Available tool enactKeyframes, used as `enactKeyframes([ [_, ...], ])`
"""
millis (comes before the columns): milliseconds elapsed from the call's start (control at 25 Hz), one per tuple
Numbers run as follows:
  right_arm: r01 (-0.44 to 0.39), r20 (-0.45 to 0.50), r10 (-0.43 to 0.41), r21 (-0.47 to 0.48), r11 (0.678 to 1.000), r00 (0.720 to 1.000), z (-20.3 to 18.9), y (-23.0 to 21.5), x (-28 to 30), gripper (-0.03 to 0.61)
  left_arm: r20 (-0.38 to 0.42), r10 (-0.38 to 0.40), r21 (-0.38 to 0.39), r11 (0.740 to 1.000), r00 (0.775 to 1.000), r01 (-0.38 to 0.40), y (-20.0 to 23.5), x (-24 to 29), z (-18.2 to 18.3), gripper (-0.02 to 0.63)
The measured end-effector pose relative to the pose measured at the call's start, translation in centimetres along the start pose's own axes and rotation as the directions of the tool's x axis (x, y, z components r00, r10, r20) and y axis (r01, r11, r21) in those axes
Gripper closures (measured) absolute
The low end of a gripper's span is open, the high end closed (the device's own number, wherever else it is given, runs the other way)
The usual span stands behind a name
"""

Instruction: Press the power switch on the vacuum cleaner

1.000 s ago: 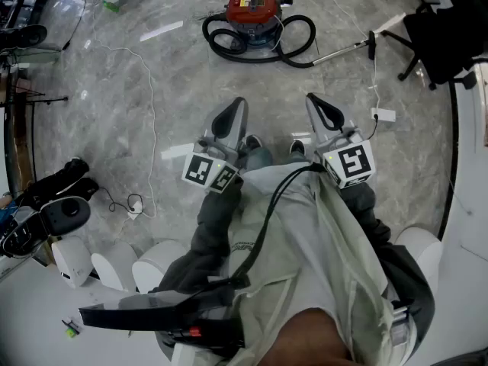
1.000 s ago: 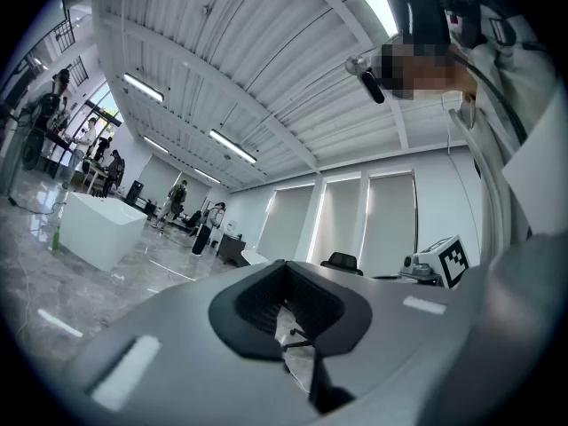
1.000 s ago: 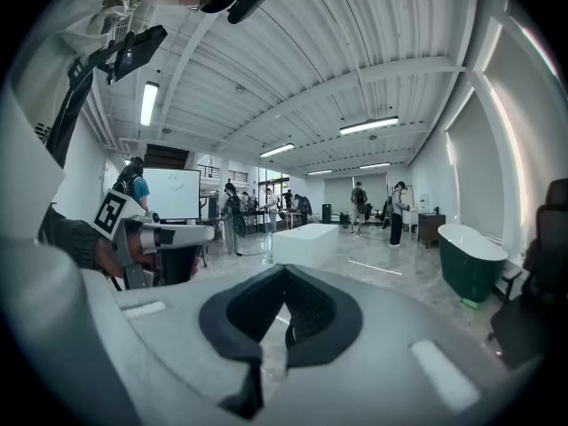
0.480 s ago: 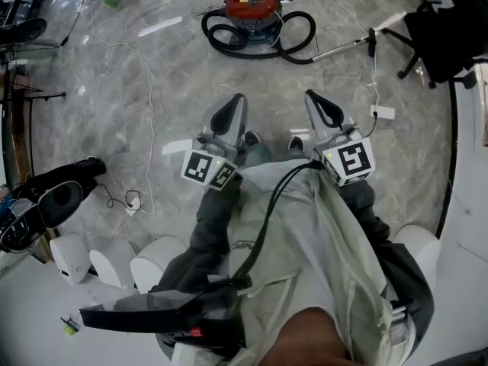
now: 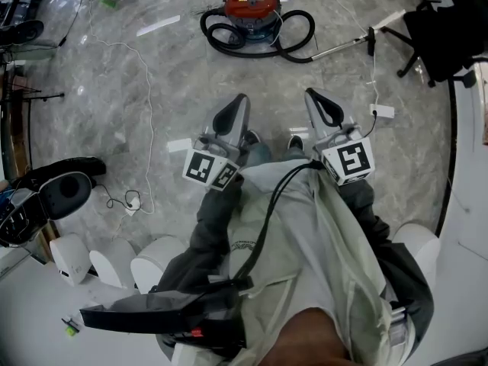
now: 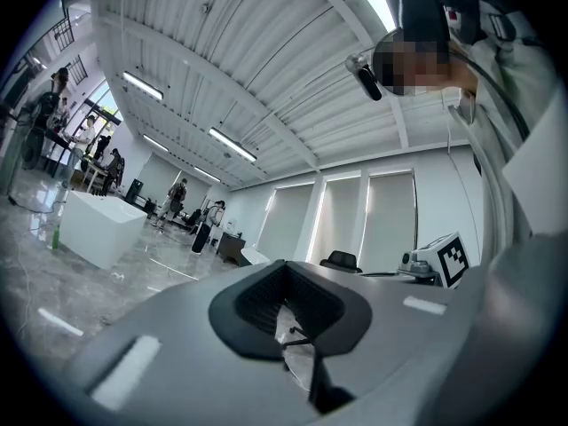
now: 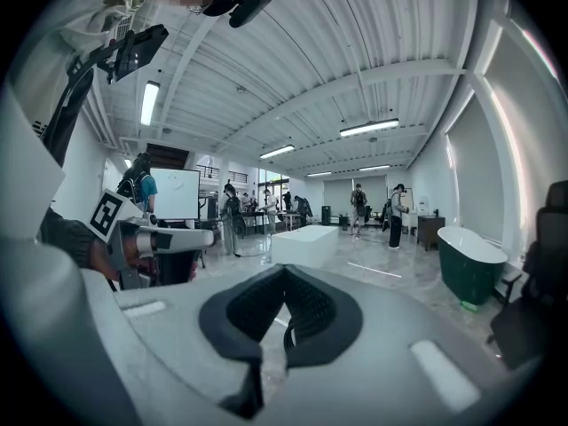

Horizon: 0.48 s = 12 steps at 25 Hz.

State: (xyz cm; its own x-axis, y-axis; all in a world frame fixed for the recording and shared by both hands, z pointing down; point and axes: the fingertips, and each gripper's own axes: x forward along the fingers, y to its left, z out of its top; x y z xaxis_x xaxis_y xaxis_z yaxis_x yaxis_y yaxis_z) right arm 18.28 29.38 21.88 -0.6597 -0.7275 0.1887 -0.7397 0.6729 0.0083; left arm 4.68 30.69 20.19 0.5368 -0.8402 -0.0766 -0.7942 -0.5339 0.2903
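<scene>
The red vacuum cleaner (image 5: 252, 6) stands on the grey marble floor at the top of the head view, with its black hose (image 5: 293, 43) coiled round it. Both grippers are held close to the person's body, well short of it. My left gripper (image 5: 232, 115) and my right gripper (image 5: 323, 110) point forward side by side, jaws together with nothing between them. The left gripper (image 6: 288, 313) view and the right gripper (image 7: 282, 313) view look up at a ceiling and a hall; the vacuum cleaner is not in either.
A metal wand (image 5: 347, 48) lies right of the vacuum cleaner. A white cable (image 5: 149, 105) runs across the floor at left, and a white plug block (image 5: 383, 113) lies at right. A black office chair (image 5: 442, 29) stands top right, white stools (image 5: 114, 261) bottom left. People stand far off in the hall.
The head view has drifted a little, so the vacuum cleaner sits slightly higher in the picture. Both grippers stay side by side in nearly the same place.
</scene>
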Motion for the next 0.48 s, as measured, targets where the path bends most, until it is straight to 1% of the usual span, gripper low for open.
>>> enactKeyframes([
  [320,0.002,-0.026,-0.002,-0.012,1.0,1.0,-0.4,0.7,1.3,0.58,-0.02,0.021,-0.014,1.0,1.0,-0.021,1.7,-0.5,-0.3,0.609],
  [480,0.012,-0.036,-0.012,-0.012,1.0,0.999,-0.2,1.4,2.6,0.58,-0.008,0.015,-0.019,1.0,1.0,-0.015,3.0,-0.9,0.3,0.609],
])
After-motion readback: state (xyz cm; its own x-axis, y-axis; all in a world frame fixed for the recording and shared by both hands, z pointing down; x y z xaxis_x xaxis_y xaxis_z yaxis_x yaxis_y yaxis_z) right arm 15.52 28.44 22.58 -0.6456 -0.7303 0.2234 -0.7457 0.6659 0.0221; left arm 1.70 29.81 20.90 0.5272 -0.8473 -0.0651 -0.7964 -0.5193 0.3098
